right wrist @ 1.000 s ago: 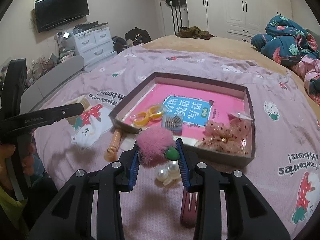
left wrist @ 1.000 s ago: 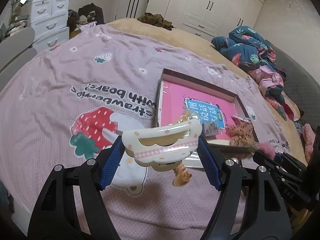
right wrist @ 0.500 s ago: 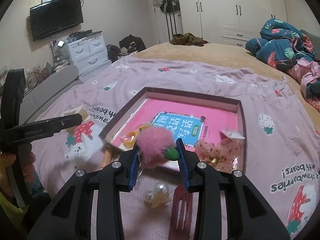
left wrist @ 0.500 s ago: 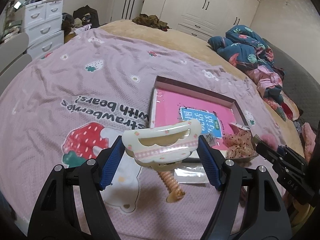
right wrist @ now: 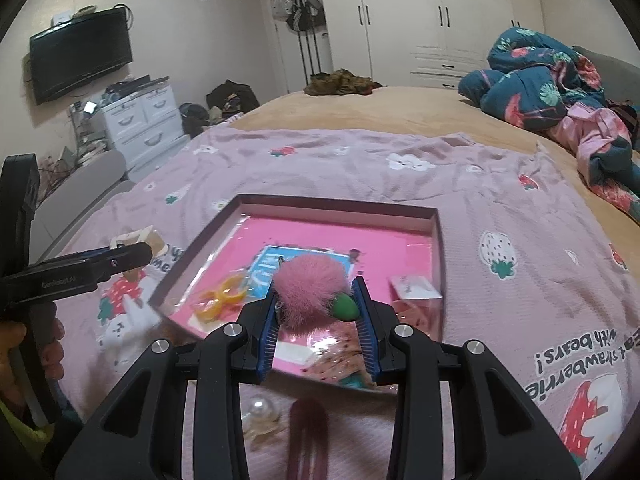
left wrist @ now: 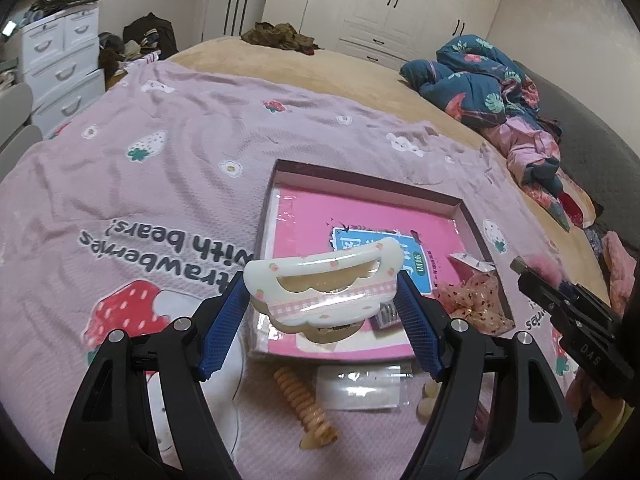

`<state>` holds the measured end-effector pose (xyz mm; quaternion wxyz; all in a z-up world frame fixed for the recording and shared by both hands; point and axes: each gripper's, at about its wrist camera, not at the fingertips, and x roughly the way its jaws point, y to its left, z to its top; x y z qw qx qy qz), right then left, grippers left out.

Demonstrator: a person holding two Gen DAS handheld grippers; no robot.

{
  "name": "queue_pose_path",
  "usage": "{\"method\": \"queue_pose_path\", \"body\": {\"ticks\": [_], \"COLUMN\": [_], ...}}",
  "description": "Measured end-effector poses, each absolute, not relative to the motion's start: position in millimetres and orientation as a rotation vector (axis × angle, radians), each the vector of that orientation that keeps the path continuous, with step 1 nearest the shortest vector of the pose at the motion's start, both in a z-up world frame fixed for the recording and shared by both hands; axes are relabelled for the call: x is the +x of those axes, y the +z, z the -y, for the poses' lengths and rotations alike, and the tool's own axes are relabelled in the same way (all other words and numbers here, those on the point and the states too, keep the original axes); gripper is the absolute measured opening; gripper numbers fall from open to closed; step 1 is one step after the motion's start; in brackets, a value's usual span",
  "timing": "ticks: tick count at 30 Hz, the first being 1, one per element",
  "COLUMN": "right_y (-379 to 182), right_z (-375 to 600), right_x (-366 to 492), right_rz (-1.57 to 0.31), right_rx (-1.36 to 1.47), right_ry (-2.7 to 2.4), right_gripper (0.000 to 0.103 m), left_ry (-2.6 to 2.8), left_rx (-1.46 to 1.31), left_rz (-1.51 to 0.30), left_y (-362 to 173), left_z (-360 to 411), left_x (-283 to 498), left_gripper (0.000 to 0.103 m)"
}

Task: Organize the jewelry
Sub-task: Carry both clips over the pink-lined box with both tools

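Note:
My left gripper (left wrist: 320,304) is shut on a cream hair claw clip (left wrist: 324,280) with a pink check ribbon, held above the near left edge of the shallow box (left wrist: 360,176) with a pink lining. My right gripper (right wrist: 316,312) is shut on a fluffy pink pompom (right wrist: 310,288) with a green bead (right wrist: 345,307), held over the box (right wrist: 336,204) near its front edge. Inside the box lie yellow rings (right wrist: 218,300), a sheer dotted bow (left wrist: 472,300) and a small packet (right wrist: 416,292). Each gripper shows at the edge of the other's view: the right gripper (left wrist: 576,320) and the left gripper (right wrist: 80,272).
The box sits on a lilac strawberry-print blanket (left wrist: 160,184) on a bed. In front of it lie an orange spiral hair tie (left wrist: 308,408), a clear plastic packet (left wrist: 360,386), a pearl clip (right wrist: 260,412) and a dark red hair clip (right wrist: 308,440). Crumpled bedding (right wrist: 540,84) lies at the far right.
Both grippers have moved forward toward the box, each keeping its hold. The claw clip and the pompom now hang over the box's near part instead of in front of it.

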<state>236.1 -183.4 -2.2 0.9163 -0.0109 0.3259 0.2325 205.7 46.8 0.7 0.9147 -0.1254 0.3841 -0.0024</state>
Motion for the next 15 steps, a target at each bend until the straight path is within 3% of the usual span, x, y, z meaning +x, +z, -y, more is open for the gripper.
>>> {"method": "queue_pose_path", "body": {"ticks": [15], "right_y": [-30], "right_z": [177], "right_x": [271], "right_rz": [-0.741], "right_rx": [-0.017], "right_ry": [0.441], "right_gripper": [0.033], "left_ry": [0.009], "left_rx": [-0.254], "left_rz": [-0.869], "left_y": [-32], "left_z": [-50], "left_x": [245], "left_gripper": [0.065]}}
